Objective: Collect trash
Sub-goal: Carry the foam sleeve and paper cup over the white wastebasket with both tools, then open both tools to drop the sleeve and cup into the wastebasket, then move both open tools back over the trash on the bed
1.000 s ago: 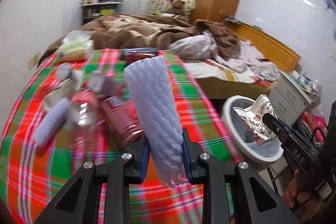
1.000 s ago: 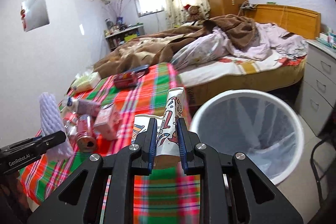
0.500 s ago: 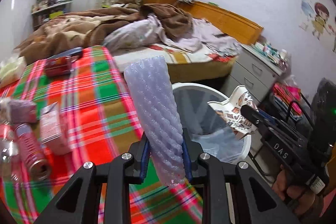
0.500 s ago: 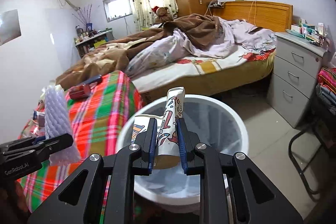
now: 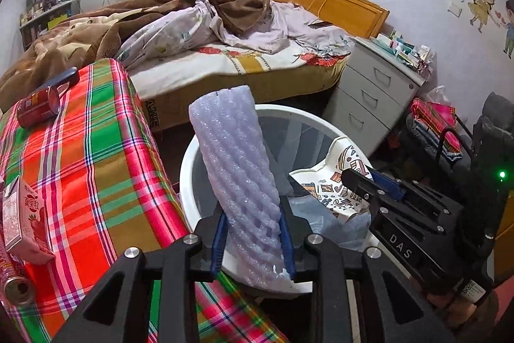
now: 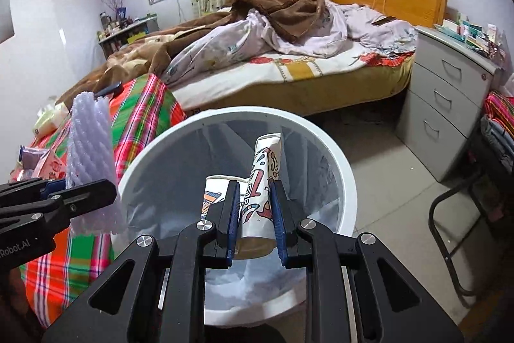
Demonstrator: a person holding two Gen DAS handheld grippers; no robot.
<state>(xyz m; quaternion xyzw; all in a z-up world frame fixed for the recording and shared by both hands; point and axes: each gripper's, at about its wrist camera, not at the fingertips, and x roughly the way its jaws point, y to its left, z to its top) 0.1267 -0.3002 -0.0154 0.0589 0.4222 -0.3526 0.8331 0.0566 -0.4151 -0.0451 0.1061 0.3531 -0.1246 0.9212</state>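
My left gripper is shut on a pale purple foam net sleeve, held upright over the near rim of the white trash bin. The sleeve also shows in the right wrist view. My right gripper is shut on a crushed printed paper cup and holds it above the bin's open mouth. The bin is lined with a clear bag. The cup and right gripper also show in the left wrist view.
A table with a red and green plaid cloth stands left of the bin with a red can, a pink carton and another can. A bed, grey drawers and a black chair frame surround the bin.
Both grippers have moved from over the table to over the bin, each still holding its item. The bin now lies directly under the cup.
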